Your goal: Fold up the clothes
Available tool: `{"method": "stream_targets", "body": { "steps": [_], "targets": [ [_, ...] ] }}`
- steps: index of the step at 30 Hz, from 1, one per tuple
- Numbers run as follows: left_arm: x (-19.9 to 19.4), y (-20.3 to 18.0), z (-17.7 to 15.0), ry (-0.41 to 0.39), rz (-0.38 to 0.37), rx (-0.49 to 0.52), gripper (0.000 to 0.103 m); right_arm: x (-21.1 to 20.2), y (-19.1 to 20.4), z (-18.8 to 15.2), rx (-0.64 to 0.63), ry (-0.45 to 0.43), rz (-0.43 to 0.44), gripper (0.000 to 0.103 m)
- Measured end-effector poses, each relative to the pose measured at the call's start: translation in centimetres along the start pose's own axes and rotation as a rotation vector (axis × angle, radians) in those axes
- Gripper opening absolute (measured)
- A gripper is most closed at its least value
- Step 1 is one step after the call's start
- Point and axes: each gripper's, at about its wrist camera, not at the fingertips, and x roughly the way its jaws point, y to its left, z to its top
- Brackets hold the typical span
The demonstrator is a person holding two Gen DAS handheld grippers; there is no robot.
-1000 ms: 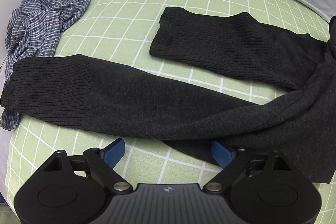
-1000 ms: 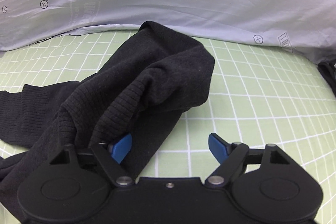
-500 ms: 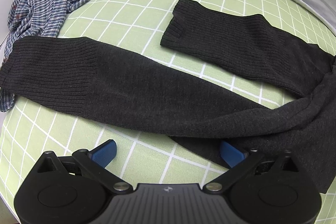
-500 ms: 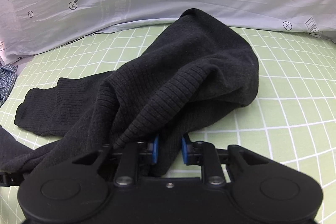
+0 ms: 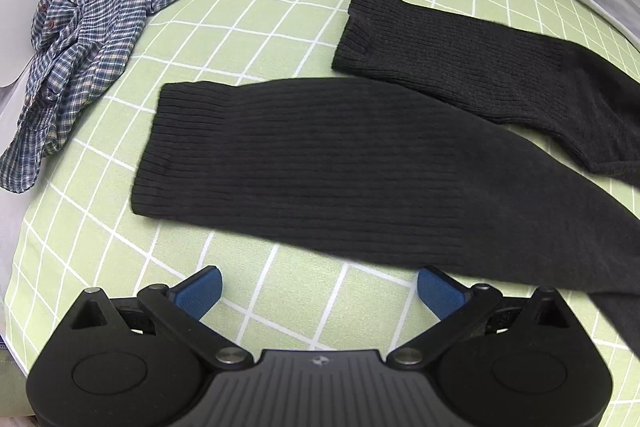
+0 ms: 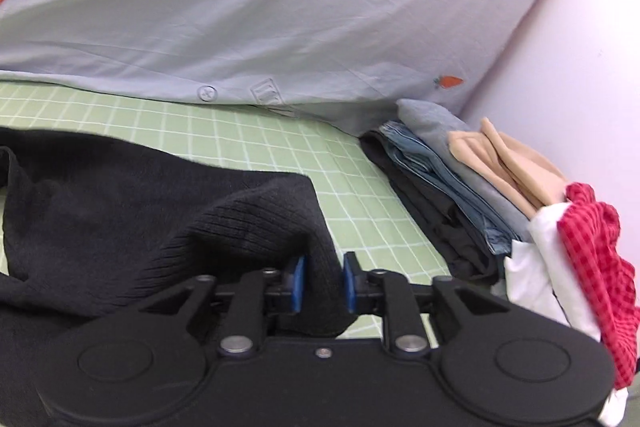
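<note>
A black ribbed sweater (image 5: 320, 163) lies on the green checked sheet (image 5: 256, 27), its two sleeves stretched toward the left. My left gripper (image 5: 320, 287) hovers wide open just in front of the near sleeve, holding nothing. In the right wrist view a bunched fold of the sweater (image 6: 160, 207) fills the gap between the blue pads (image 6: 298, 283) of my right gripper (image 6: 324, 283). Its jaws are opening, with the knit still pinched between them and lifted off the sheet.
A crumpled blue plaid shirt (image 5: 100, 27) lies at the sheet's far left. A grey duvet (image 6: 280, 7) borders the back. A stack of folded clothes (image 6: 460, 187) and a red checked garment (image 6: 592, 247) sit at the right by the wall (image 6: 580, 47).
The right gripper closed on the sweater and carried it right, toward the folded stack. The near sleeve slid right, off the plaid shirt. The left gripper's jaws spread slightly wider.
</note>
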Motion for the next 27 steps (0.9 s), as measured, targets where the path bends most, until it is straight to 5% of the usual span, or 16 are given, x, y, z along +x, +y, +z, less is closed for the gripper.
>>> {"method": "stream_targets", "body": {
  "steps": [2,6,14,21,27],
  "targets": [
    [-0.3,-0.1,-0.2,-0.01,-0.002,0.009,0.102,-0.3,-1.3,-0.6,0.107,0.027,0.025,0.065],
    [-0.6,-0.1,-0.7,-0.018,0.0,0.02,0.102,-1.2,-1.5,-3.3,0.211,0.108,0.074,0.074],
    [-0.2,0.3,-0.8,-0.003,-0.018,0.003,0.103,-2.4,0.5,-7.7,0.238,0.233,0.139,0.074],
    [-0.5,0.3,-1.0,-0.006,-0.03,0.045,0.101,-2.6,1.0,-8.6,0.216,0.218,0.215,0.044],
    [-0.9,0.1,-1.4,-0.012,-0.037,0.04,0.1,-2.3,0.3,-8.9,0.32,0.238,0.308,0.05]
  ]
}}
